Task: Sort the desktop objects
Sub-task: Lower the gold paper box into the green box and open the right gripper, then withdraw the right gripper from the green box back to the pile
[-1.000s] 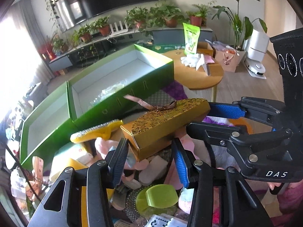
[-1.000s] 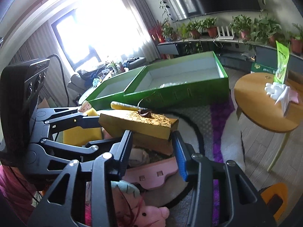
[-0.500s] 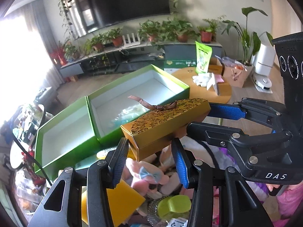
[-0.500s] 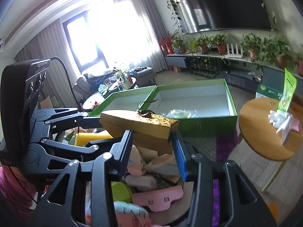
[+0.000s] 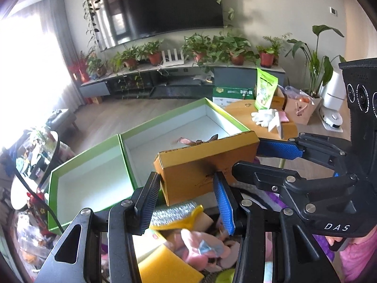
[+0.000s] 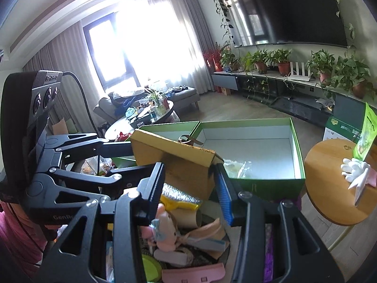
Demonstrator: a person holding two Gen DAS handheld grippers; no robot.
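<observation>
A long gold gift box (image 5: 202, 165) with a brown ribbon bow (image 5: 195, 141) hangs in the air, held at both ends. My left gripper (image 5: 187, 200) is shut on its near end in the left wrist view. My right gripper (image 6: 190, 189) is shut on the other end (image 6: 174, 162). Each gripper also shows in the other's view: the right gripper (image 5: 259, 159) at the box's far end, the left gripper (image 6: 130, 158) at the left. Behind and below the gold box stand two open green boxes (image 5: 212, 108) (image 5: 54, 188) with white insides.
Under the grippers lies a pile of clutter: a pink doll (image 6: 165, 233), a yellow-handled brush (image 5: 179, 214), a pink tray (image 6: 195, 274). A round wooden table (image 6: 329, 165) with a green bag (image 6: 365, 136) and a white glove (image 6: 353, 168) stands at the right. Clear wrapping (image 6: 238, 168) lies in the right green box.
Both grippers have risen together with the gold box still between them. The clutter pile has dropped lower in both views, and the box now hangs against the green boxes' rims.
</observation>
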